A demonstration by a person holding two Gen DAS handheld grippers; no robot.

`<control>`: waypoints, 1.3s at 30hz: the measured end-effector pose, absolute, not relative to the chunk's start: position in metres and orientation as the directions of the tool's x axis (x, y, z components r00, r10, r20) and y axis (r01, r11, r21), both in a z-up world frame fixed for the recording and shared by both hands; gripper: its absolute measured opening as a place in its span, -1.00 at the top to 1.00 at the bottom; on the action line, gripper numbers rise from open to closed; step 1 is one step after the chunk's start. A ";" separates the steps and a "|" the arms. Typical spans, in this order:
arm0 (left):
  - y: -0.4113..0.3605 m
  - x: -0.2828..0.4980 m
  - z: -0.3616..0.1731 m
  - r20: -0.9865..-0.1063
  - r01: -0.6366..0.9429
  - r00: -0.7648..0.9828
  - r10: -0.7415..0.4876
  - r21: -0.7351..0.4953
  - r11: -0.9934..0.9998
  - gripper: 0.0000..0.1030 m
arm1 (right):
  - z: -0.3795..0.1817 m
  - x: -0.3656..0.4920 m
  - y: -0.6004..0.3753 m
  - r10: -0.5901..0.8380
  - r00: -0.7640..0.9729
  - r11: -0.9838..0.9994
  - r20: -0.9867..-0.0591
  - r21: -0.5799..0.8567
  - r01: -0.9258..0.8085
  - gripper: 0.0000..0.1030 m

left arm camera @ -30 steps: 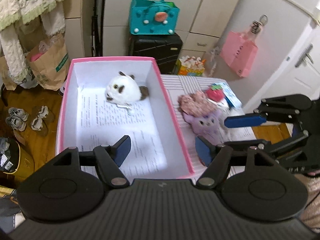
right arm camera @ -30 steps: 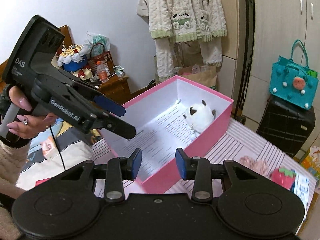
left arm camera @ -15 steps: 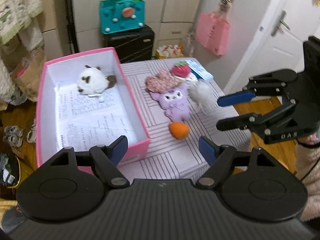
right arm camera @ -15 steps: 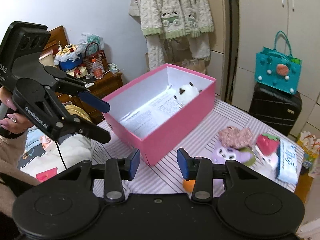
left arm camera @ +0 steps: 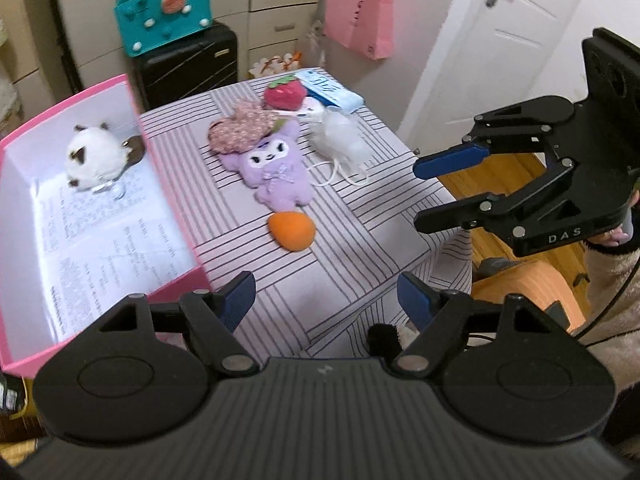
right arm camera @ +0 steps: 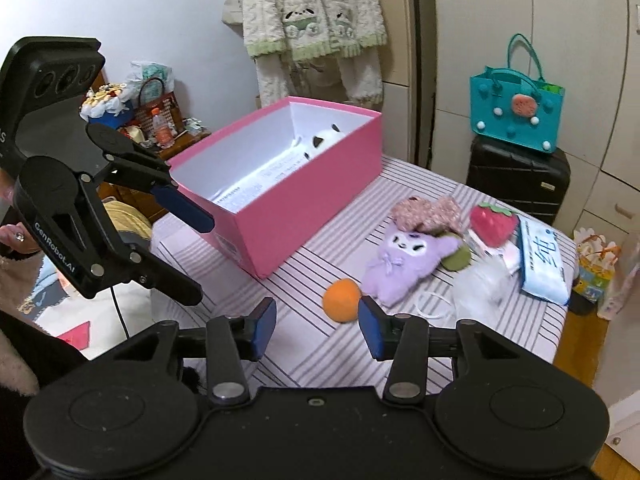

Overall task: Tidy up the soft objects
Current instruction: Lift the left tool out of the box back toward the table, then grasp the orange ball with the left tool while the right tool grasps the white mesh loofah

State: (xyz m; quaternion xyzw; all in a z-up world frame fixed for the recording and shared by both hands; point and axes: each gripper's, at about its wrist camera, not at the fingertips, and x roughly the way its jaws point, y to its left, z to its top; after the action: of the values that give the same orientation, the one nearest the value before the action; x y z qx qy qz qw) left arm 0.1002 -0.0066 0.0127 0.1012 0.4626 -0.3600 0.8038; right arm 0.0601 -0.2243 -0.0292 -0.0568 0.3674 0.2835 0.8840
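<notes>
Blue pads line the fingers of both grippers, and we see both tools empty. Our left gripper (left arm camera: 326, 300) hangs with its jaws spread wide above the near edge of the striped tablecloth (left arm camera: 360, 216), with nothing between the fingers. Our right gripper (right arm camera: 317, 330) is parted too, though less widely, and it hovers over the cloth just short of the orange plush ball (right arm camera: 342, 295); from the left wrist view the same tool reaches in from the right side of the table, clear of every toy.

Moving outward, the orange ball lies on the cloth just below the feet of the purple plush bunny (left arm camera: 276, 170), which lies flat on its back. A pink floral fabric piece (left arm camera: 244, 126) rests across the bunny's head. Beside them sits a red plush strawberry (left arm camera: 285, 94), and next to that a white fluffy item (left arm camera: 340, 138) with a thin white loop trailing from it. A blue-and-white tissue packet (right arm camera: 542, 262) lies at the far corner of the table, touching the strawberry's side.

To the left of the toys stands the open pink box (left arm camera: 168, 184), white inside with a printed sheet on its floor. A white and brown plush (left arm camera: 94, 158) already lies at its far end.

Beyond the table we see a black suitcase (right arm camera: 516, 178) carrying a teal tote bag (right arm camera: 516, 114), and a pink bag (left arm camera: 358, 16) hangs near the white door.
</notes>
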 end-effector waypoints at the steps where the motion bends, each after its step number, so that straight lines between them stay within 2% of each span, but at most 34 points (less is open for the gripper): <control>1: -0.010 0.100 0.010 -0.815 0.683 0.312 -0.489 -0.166 0.711 -0.50 | -0.032 0.060 -0.226 0.453 0.578 0.837 -0.679 0.099 -0.539 -0.03; 23: -0.059 0.127 -0.063 -0.774 0.687 0.362 -0.519 -0.155 0.710 -0.47 | -0.103 0.101 -0.262 0.346 0.684 0.897 -0.642 0.011 -0.443 -0.29; 26: -0.066 0.128 -0.070 -0.765 0.678 0.405 -0.500 -0.115 0.726 -0.46 | -0.113 0.105 -0.267 0.340 0.713 0.905 -0.613 0.009 -0.425 -0.52; 32: -0.077 0.133 -0.089 -0.753 0.653 0.474 -0.456 -0.047 0.756 -0.43 | -0.128 0.117 -0.270 0.281 0.766 0.921 -0.578 -0.061 -0.384 -0.52; 35: -0.080 0.136 -0.096 -0.748 0.631 0.508 -0.427 -0.014 0.776 -0.36 | -0.135 0.126 -0.274 0.265 0.784 0.926 -0.561 -0.079 -0.369 -0.52; 39: -0.078 0.138 -0.100 -0.742 0.600 0.537 -0.401 0.001 0.800 -0.14 | -0.143 0.139 -0.276 0.237 0.799 0.932 -0.552 -0.104 -0.348 -0.52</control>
State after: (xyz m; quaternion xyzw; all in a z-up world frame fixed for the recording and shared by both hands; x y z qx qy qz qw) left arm 0.1385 -0.0784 -0.1003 0.1288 0.3848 -0.2885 0.8672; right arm 0.1389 -0.2760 -0.1430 -0.1004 0.2763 0.1551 0.9432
